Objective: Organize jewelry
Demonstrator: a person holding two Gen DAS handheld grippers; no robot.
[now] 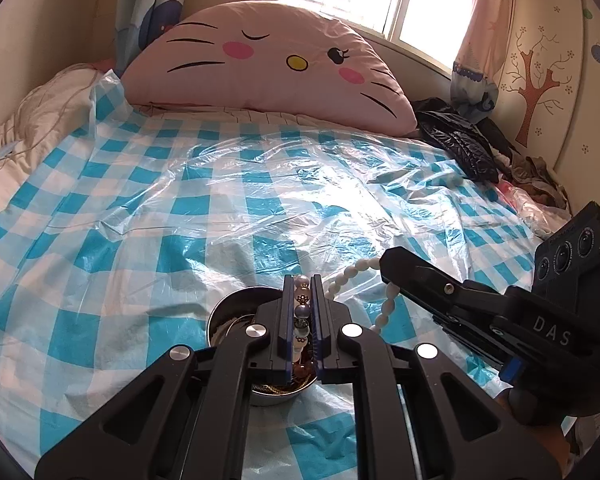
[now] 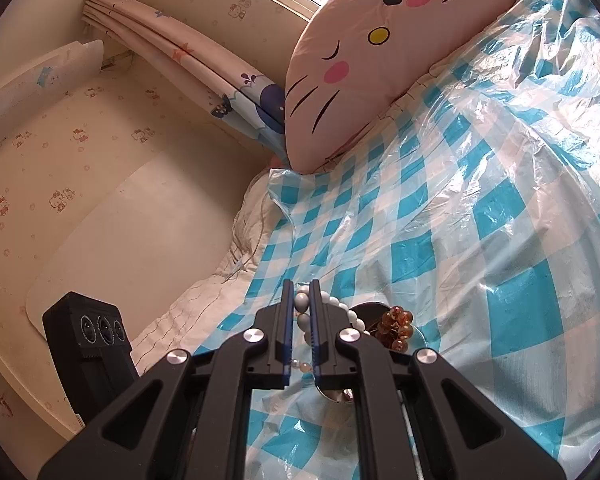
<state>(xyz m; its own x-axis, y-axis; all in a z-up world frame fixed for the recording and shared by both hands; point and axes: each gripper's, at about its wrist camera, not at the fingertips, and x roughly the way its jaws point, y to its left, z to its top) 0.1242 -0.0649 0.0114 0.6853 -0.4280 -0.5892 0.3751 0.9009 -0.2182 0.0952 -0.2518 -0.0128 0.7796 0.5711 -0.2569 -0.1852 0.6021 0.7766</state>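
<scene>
Lower centre of left wrist view: left gripper (image 1: 301, 284) pinched on a mixed-bead bracelet (image 1: 302, 312), beads stacked in a line between the pads, grey, white and dark. Directly beneath and behind the fingers, metal bowl (image 1: 228, 316) resting on the blue-checked plastic sheet (image 1: 140, 208); chains and amber beads visible inside at the lower rim. To the right, right gripper (image 1: 384, 266) entering from the frame's right edge, clamped on a white bead bracelet (image 1: 352, 276) that loops out left of and below its tip. Pink cat-face pillow (image 1: 268, 68) across upper centre, window behind it, dark clothing at right.

Lower centre of right wrist view: right gripper (image 2: 301, 284) pressed on the white bead bracelet (image 2: 303, 304), white ovals caught between the pads, strand curving right. Just right of the fingers, amber bead cluster (image 2: 398, 326) over the metal bowl (image 2: 420, 338), bowl mostly hidden by the gripper body. Black camera block of the other rig at lower left. Checked sheet (image 2: 460, 220) filling right half, cat-face pillow (image 2: 380, 52) at upper right.
</scene>
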